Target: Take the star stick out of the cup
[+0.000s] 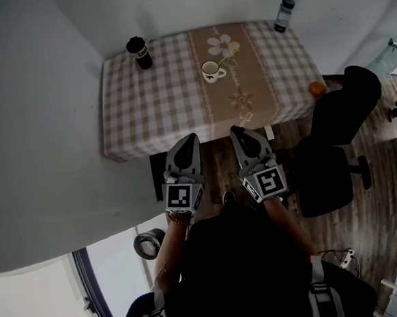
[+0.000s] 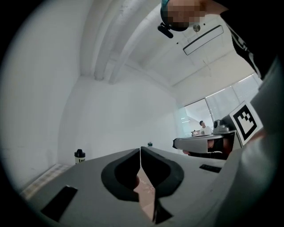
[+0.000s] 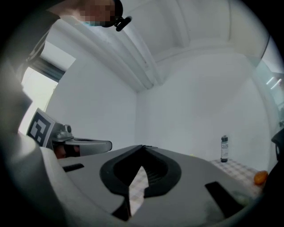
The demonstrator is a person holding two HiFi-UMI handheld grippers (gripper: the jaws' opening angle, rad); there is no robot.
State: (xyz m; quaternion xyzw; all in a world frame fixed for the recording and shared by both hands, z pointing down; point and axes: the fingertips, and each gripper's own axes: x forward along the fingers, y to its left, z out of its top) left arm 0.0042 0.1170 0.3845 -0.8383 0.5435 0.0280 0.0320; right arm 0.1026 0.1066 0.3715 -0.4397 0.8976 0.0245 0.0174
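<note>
1. Checked table (image 1: 134, 118), head view: the cup (image 1: 211, 70) stands well ahead of the left gripper (image 1: 189, 139) and right gripper (image 1: 238, 129); its star stick is too small to make out.
2. Left gripper view: jaws together, empty.
3. Right gripper view: jaws together, empty. The reach hasn't begun, I'd say; next it calls for moving forward and opening.

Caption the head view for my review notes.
Left gripper and right gripper, shut and empty, held short of the table where the cup stands.

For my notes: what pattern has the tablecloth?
Tablecloth: beige-and-white check, floral centre strip; best in head view.
</note>
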